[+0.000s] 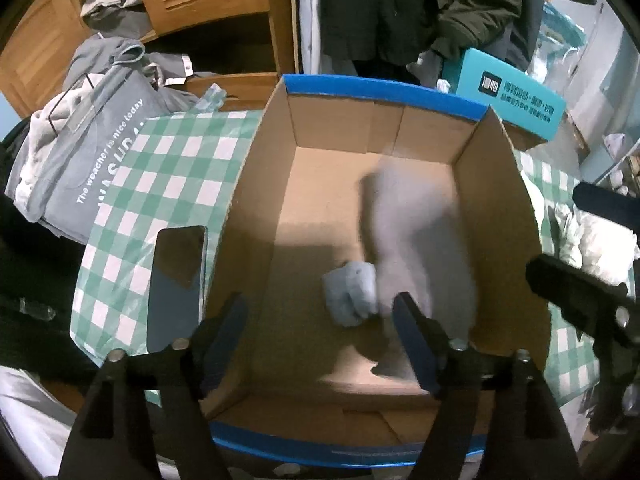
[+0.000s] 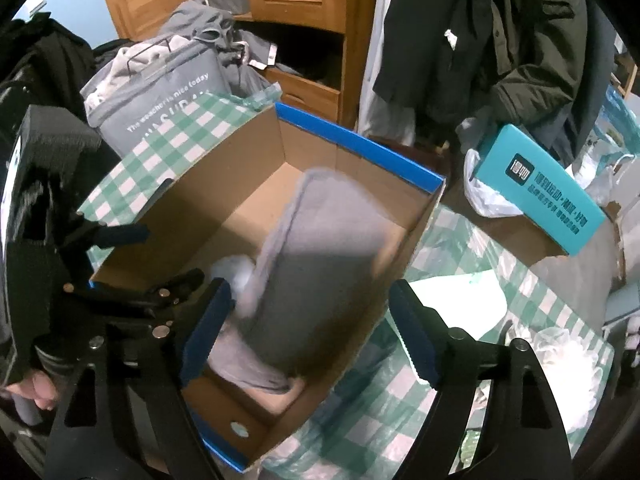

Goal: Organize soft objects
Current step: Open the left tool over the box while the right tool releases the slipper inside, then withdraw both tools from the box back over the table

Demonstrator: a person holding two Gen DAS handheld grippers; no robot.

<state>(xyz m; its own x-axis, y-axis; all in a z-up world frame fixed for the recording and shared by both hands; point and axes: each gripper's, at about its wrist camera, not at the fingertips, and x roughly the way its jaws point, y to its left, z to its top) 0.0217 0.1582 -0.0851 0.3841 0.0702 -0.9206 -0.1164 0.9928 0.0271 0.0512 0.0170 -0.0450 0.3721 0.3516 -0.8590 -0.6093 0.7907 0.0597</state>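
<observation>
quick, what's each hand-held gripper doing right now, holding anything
Left hand-held gripper: open, holding nothing, above the cardboard box.
Right hand-held gripper: open, holding nothing; the blurred grey cloth is loose between its fingers.

Count on inspection: one cardboard box (image 1: pixel 496 184) with blue rim; inside it, one grey folded cloth (image 1: pixel 420 240), blurred, and one pale blue rolled bundle (image 1: pixel 352 294). One phone (image 1: pixel 176 280) on the counter (image 1: pixel 160 168). One teal carton (image 1: pixel 512 92). One grey laundry bag (image 1: pixel 80 168). Two grippers: left gripper (image 1: pixel 320 336), right gripper (image 2: pixel 308 332).
</observation>
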